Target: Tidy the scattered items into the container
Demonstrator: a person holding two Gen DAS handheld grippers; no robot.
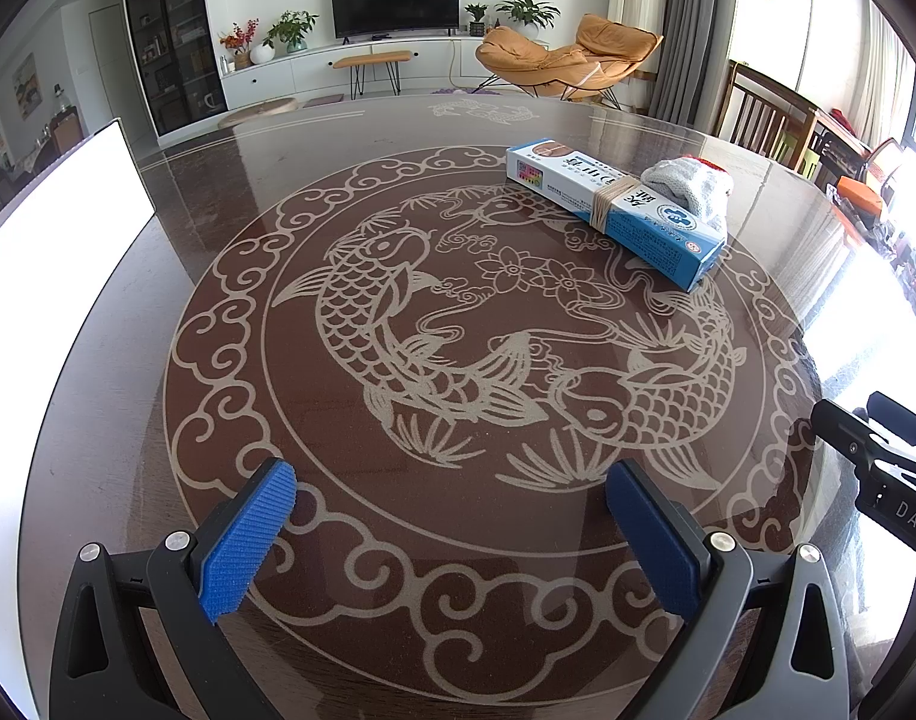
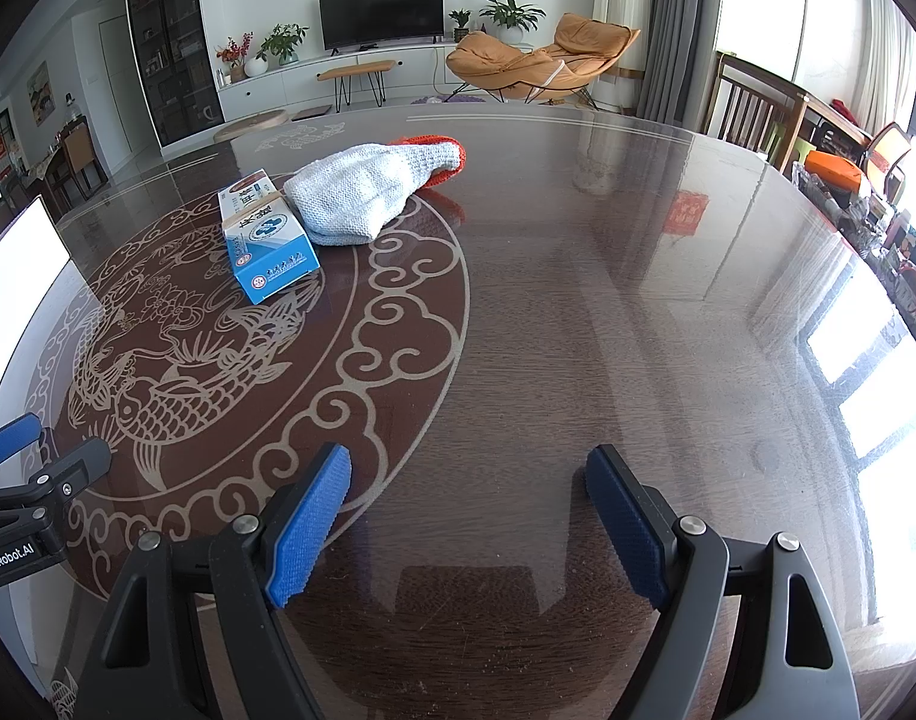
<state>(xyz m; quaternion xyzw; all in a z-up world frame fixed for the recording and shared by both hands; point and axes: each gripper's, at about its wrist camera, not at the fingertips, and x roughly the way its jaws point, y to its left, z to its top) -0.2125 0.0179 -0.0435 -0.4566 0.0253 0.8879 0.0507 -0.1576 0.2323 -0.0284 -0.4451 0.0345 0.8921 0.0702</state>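
A long blue and white box [image 1: 619, 210] tied with a rubber band lies on the round glass table [image 1: 218, 192], with a grey knitted item with a red rim [image 1: 688, 183] just behind it. The right wrist view has the box [image 2: 269, 237] at upper left and the knitted item [image 2: 362, 192] touching it. A white container wall [image 1: 56, 204] stands at the left edge, seen too in the right wrist view [image 2: 20, 276]. My left gripper [image 1: 452, 480] is open over the fish pattern, holding nothing. My right gripper [image 2: 469, 468] is open over bare glass.
The table edge curves around at the far side and right. A wooden chair [image 2: 751, 108] stands beyond the far right rim, and cluttered items [image 2: 877, 222] sit past the right edge. The other gripper's body [image 1: 877, 468] shows at the right of the left wrist view.
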